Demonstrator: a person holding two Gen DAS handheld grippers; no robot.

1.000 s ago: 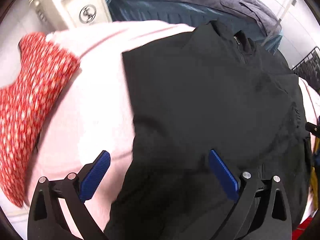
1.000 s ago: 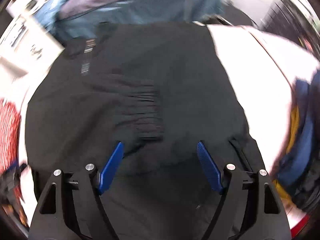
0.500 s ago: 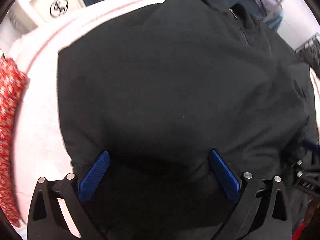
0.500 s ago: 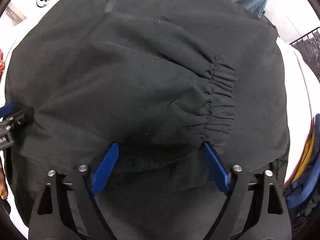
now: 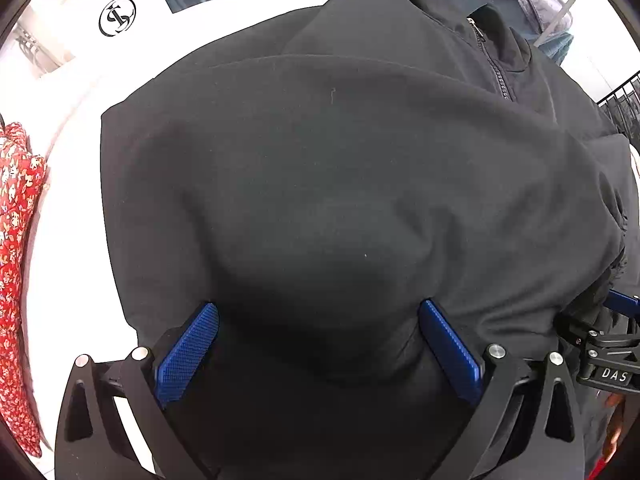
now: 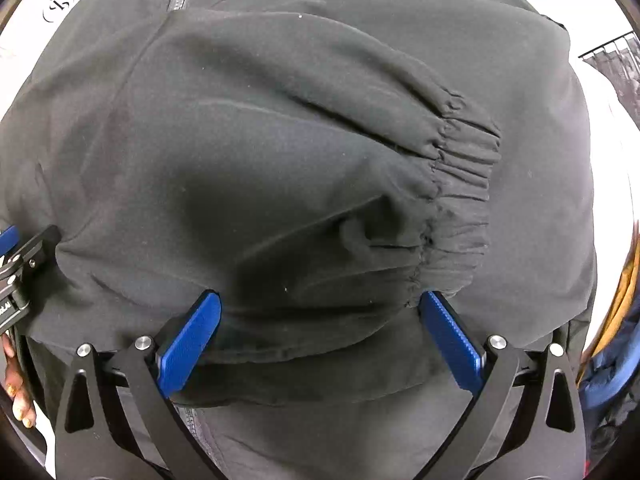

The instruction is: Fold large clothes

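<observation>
Red floral cloth [image 5: 16,264] at far left on white bedding [image 5: 68,216]. Black jacket [image 5: 340,184] spread over bedding, sleeve cuff [image 6: 460,188] folded across. Left gripper [image 5: 318,320] wide open above it, gripping nothing. Right gripper [image 6: 320,312] has just been opening, now wide, cloth beneath unpinched.

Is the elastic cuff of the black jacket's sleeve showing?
Yes, the gathered cuff lies on the black jacket in the right wrist view.

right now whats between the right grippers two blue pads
In the right wrist view, the right gripper has its jaws wide, just opened further. Between the pads lies a fold of the black jacket, its gathered elastic cuff near one pad; neither pad presses it.
</observation>
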